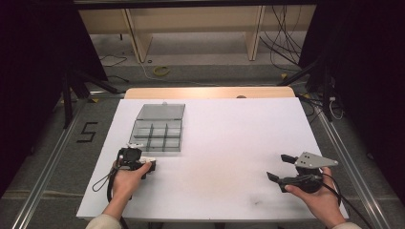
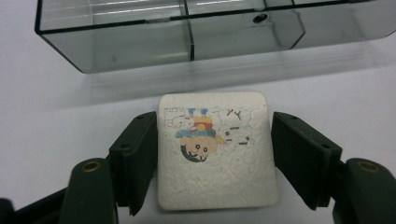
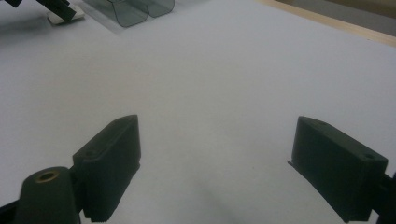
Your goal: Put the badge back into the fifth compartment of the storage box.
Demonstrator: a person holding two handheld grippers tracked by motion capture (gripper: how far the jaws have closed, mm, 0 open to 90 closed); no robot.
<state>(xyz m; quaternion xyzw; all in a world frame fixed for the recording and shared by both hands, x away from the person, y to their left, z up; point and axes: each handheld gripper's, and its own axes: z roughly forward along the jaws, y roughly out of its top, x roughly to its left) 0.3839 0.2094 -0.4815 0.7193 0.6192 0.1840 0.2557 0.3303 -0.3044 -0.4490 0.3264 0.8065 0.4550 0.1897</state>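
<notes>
A white square tile [image 2: 215, 154] with a cartoon drawing lies flat on the white table between the jaws of my left gripper [image 2: 215, 116]. Both jaws press against its sides. In the high view my left gripper [image 1: 133, 151] sits just in front of a clear compartment box [image 1: 155, 148] at the table's left. The box's front wall [image 2: 187, 37] stands close ahead of the tile, and its compartments look empty. My right gripper [image 1: 275, 166] hovers low at the table's right, its jaws wide apart with nothing between them [image 3: 217, 130]. From there the tile [image 3: 65, 17] shows far off.
The box's lid [image 1: 161, 111] lies open behind it. The white table sheet [image 1: 224, 143] stretches bare between the two hands. A wooden strip [image 1: 210, 92] runs along the far edge. Cables and a shelf frame lie on the floor beyond.
</notes>
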